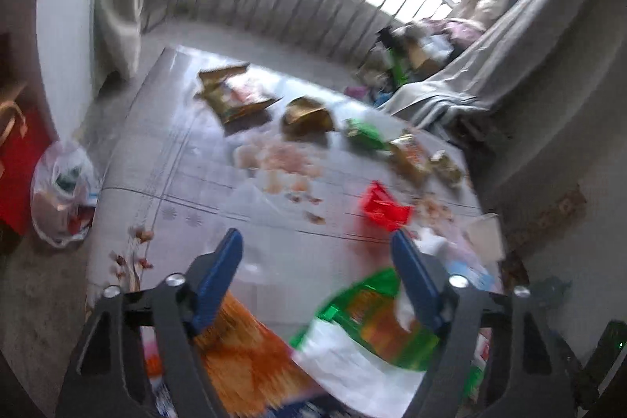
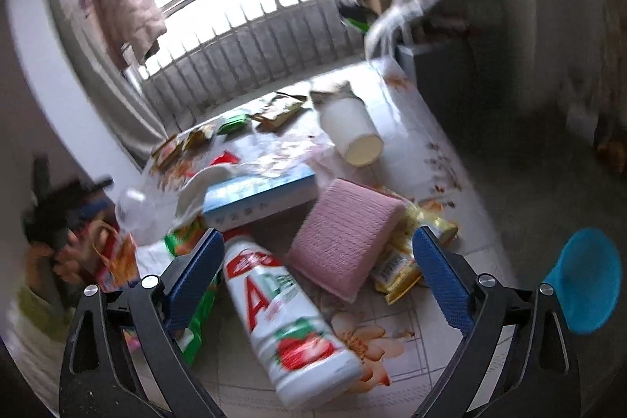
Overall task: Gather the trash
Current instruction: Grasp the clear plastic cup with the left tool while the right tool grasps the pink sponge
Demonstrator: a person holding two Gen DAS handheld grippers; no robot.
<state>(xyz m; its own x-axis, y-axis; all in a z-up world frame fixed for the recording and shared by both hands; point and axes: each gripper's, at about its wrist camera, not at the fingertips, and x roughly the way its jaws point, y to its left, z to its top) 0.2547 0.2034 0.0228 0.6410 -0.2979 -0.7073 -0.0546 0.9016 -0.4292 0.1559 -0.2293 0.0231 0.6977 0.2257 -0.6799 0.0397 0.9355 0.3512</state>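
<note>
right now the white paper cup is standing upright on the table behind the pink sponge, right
Not quite. In the right wrist view the white paper cup lies on its side, its open mouth turned toward the camera. It is on the table behind the pink sponge, as you said.

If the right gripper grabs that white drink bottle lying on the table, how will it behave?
The white drink bottle lies on its side, so a nudge would probably roll it. Its smooth printed plastic looks slippery and may squash slightly. Whether it is full is unclear, so its weight is uncertain.

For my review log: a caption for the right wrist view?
Open right tool over a lying white bottle beside a pink pack on the littered table.
</note>
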